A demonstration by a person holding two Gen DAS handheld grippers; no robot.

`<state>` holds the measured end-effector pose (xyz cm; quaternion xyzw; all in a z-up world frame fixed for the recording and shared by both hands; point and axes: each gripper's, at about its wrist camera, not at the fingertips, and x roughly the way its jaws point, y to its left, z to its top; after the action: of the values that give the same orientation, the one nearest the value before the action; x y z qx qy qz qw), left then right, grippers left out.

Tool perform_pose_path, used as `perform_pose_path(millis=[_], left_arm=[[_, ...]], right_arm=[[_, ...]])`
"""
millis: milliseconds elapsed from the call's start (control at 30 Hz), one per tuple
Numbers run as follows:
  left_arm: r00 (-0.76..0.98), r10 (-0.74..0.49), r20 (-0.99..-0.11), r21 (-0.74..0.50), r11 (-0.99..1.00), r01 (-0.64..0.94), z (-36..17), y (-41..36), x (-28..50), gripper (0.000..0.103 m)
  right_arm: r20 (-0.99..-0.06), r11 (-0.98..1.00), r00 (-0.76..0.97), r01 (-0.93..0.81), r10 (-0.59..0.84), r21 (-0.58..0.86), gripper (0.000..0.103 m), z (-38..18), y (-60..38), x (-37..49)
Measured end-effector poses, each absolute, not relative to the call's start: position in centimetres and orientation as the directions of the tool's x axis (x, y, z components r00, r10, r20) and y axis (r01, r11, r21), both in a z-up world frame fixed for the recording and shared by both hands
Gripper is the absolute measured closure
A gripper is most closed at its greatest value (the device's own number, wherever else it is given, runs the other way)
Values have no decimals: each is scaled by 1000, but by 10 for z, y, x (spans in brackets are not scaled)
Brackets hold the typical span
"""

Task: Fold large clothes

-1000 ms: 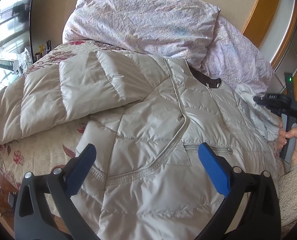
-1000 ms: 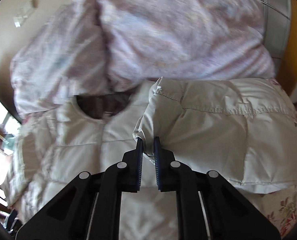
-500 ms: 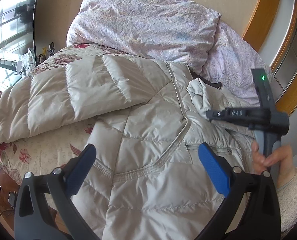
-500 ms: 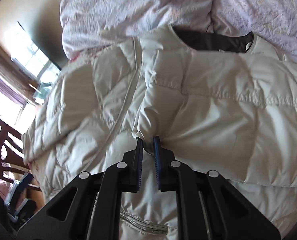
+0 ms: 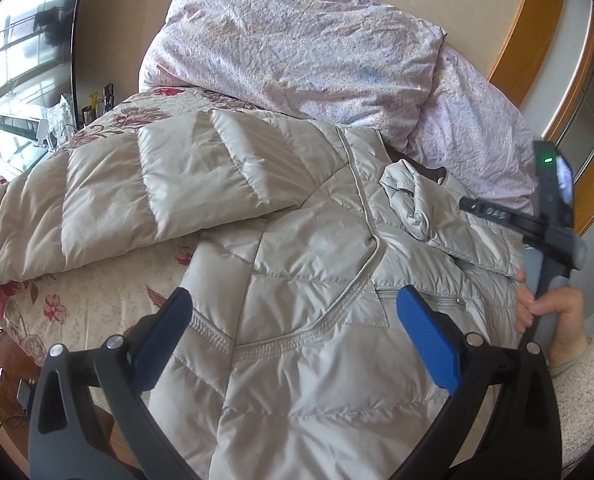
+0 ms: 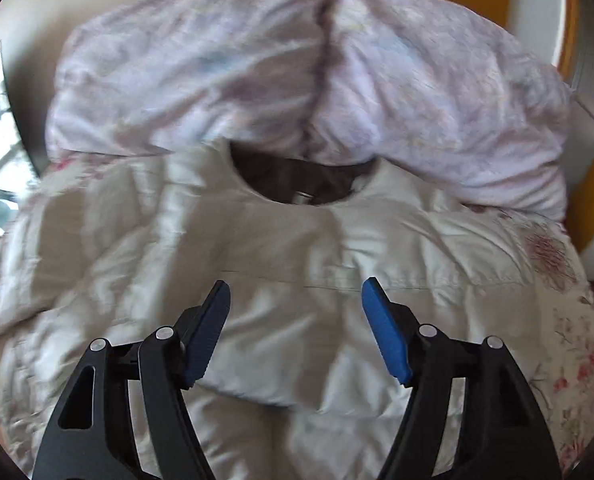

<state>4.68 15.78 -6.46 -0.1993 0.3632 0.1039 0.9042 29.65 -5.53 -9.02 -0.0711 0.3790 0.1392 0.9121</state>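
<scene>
Your left gripper (image 5: 293, 328) hovers with jaws spread wide, angled downward. Your right gripper (image 6: 295, 328) is opening (nothing pinched between its blue pads), your right hand (image 5: 553, 316) wrapped around its handle.

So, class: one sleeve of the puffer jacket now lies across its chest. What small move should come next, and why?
Probably the left gripper should reach for the other sleeve. That sleeve lies spread out sideways on the floral bedspread, while the right gripper is opening with nothing pinched, its sleeve lying on the puffer jacket.
</scene>
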Motion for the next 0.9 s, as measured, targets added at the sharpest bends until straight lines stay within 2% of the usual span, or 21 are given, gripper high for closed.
perform_pose_path(millis=[67, 100, 133, 200, 400, 533, 700, 900], left_arm=[[713, 46, -699, -280, 901, -332, -64, 157, 47, 2], [712, 47, -700, -277, 902, -332, -63, 156, 47, 2], [711, 48, -701, -274, 903, -332, -63, 156, 47, 2], [709, 64, -703, -255, 907, -336, -62, 155, 46, 2], [676, 83, -732, -231, 903, -361, -65, 161, 47, 2], [639, 151, -754, -213, 864, -456, -70, 188, 36, 2], [603, 162, -781, -297, 753, -588, -81, 242, 11, 2], [605, 151, -782, -396, 630, -668, -93, 288, -10, 2]], right_arm=[[-817, 965, 562, -260, 129, -26, 28, -129, -57, 322], [-833, 969, 540, -248, 123, -18, 26, -143, -57, 329], [-793, 971, 599, -238, 113, -41, 21, -148, -55, 326], [-781, 975, 617, -215, 94, -53, 19, -149, -54, 326], [-763, 976, 634, -215, 123, -21, 18, -153, -61, 325], [-738, 977, 661, -214, 140, -6, 17, -154, -62, 319], [-734, 977, 662, -215, 152, 8, 17, -152, -65, 319], [-732, 976, 661, -216, 166, 26, 17, -152, -68, 319]])
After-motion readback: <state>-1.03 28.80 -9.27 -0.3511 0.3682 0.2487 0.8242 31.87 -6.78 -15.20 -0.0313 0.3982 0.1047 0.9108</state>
